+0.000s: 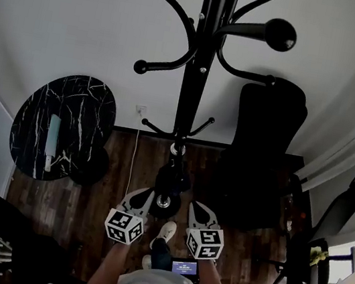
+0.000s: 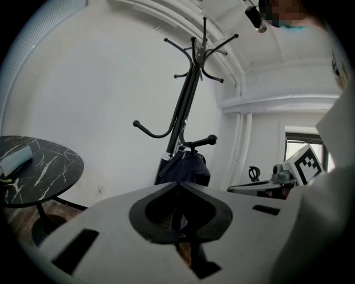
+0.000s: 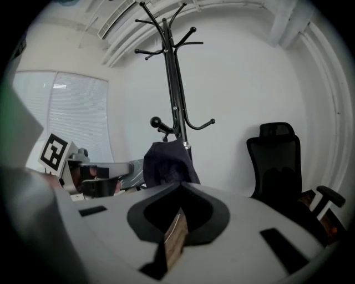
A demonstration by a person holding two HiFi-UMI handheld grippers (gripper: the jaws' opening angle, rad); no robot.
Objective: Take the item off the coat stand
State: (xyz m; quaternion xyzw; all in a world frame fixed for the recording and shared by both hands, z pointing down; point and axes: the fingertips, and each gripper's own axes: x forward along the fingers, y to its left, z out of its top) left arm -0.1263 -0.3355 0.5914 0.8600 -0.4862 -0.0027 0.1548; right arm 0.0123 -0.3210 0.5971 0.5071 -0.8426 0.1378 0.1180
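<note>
A black coat stand (image 1: 196,73) rises straight ahead of me against the white wall. A dark navy fabric item (image 1: 171,179) hangs low on its pole. The left gripper view shows the item (image 2: 186,169) under a knobbed hook, and in the right gripper view the item (image 3: 166,163) drapes beside the pole. My left gripper (image 1: 149,193) and right gripper (image 1: 194,205) sit side by side just short of the item, one on each side of it. Both are shut with nothing between the jaws, as the left gripper (image 2: 177,184) and right gripper (image 3: 180,184) show close up.
A round black marble table (image 1: 92,106) stands left of the stand, with a pale roll (image 1: 53,133) lying on it. A black office chair (image 1: 263,139) stands right of the stand and a second chair (image 1: 334,220) at the far right. A cable hangs from a wall socket (image 1: 141,109).
</note>
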